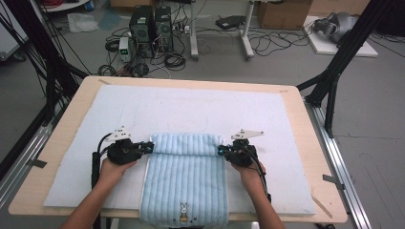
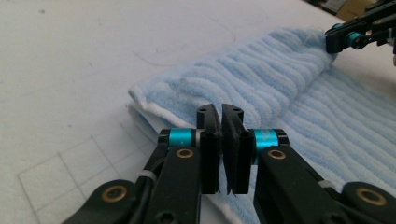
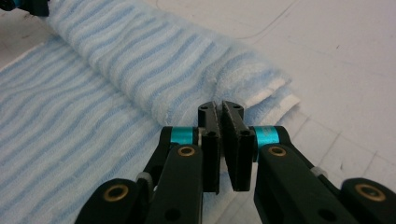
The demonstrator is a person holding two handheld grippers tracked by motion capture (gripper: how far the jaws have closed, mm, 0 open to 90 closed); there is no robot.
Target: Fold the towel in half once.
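Terry cloth, pale blue with ribbed stripes: that's the one towel (image 1: 185,183) I've got on the bench (image 1: 305,119), lying on the single white foam mat (image 1: 200,109) that covers most of the top. Its long axis runs from me straight away toward the far edge, and the ribs run the same way. The near end hangs a little over the bench's front edge, with a small bunny patch (image 1: 183,213) stitched on near that hem, ears pointing away from me. The far end is folded back onto itself into a thick roll (image 1: 186,144) lying crosswise, left to right.

Two tools, one in each hand. My left tool (image 1: 149,147) sits at the left end of that roll, my right tool (image 1: 221,150) at the right end, both pointing inward at each other along it. In the left gripper view the left tool's jaws show a narrow slit between them with nothing pinched in it; the towel's folded edge is just past the tips, whether touching I can't tell. Same story in the right gripper view: the right tool's jaws are parted by a thin gap and empty, with the layered corner of the roll right in front.

No containers on the bench.
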